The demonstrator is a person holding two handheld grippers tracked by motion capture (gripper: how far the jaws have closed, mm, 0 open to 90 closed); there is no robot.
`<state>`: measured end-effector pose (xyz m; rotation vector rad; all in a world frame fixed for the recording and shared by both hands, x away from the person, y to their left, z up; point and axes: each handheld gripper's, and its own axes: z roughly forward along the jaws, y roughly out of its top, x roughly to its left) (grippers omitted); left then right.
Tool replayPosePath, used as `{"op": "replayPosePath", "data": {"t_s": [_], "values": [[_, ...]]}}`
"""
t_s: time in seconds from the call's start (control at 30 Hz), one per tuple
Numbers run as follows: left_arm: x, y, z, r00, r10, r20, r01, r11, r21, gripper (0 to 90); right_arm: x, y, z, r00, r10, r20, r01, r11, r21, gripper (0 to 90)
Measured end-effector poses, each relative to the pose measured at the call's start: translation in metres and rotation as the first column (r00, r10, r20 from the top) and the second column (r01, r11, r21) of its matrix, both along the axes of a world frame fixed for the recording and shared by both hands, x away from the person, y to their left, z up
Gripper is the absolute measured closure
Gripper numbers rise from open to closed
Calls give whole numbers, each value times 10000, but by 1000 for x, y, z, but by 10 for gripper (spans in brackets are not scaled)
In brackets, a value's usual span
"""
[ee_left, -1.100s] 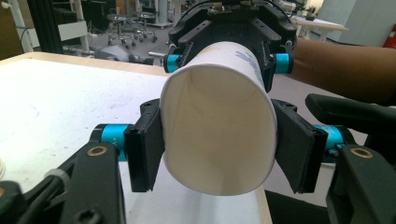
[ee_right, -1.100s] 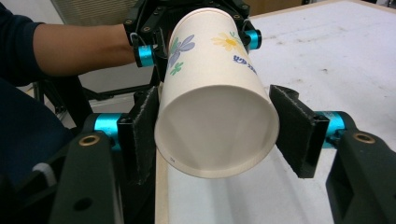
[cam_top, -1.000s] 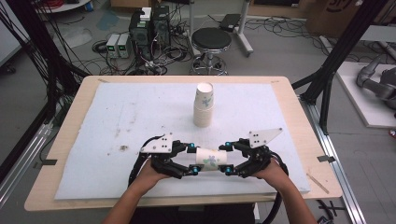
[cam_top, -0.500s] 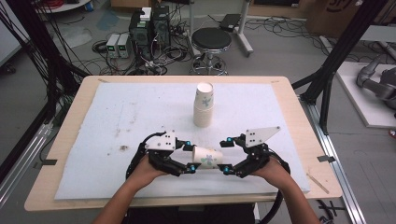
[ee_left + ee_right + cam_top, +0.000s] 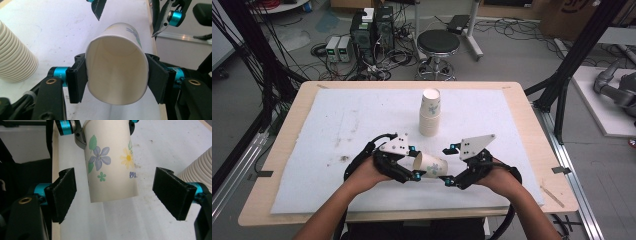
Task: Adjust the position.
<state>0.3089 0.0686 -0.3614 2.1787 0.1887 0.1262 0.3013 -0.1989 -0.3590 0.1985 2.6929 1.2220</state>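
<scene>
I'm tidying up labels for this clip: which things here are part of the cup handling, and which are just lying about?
In the job:
- paper cup, squeezed at its rim by the left gripper
- right gripper, open around the cup's base
- stack of cups, upright on the white mat

Lying about:
- stool
- computer boxes and cables on the floor

Legible markings: none.
The small blue mark on the paper cup [image 5: 110,162], beneath its yellow flower, is too blurred to read.
</scene>
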Motion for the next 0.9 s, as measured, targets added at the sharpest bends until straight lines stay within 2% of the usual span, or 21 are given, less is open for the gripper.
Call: {"op": "replayPosePath", "data": {"t_s": [0.1, 0.3, 0.57, 0.77, 0.9], "values": [[2, -3, 4, 10000, 28, -21, -28, 9997, 246, 383, 1, 4, 2, 9999, 81, 127, -77, 9994, -346, 198], [4, -7, 8, 9999, 86, -67, -81, 9968, 798, 382, 2, 8, 4, 9997, 133, 211, -117, 9972, -732, 198], [8, -14, 14, 9998, 142, -118, -122, 9881, 1533, 383, 4, 17, 6, 9985, 240, 493, -172, 9908, -1346, 200], [9, -20, 18, 9998, 142, -133, -113, 9808, 1949, 382, 6, 23, 4, 9983, 245, 521, -150, 9844, -1753, 200], [9, -24, 19, 9999, 122, -112, -97, 9789, 2041, 382, 5, 29, 2, 9982, 272, 533, -164, 9808, -1943, 200]]}}
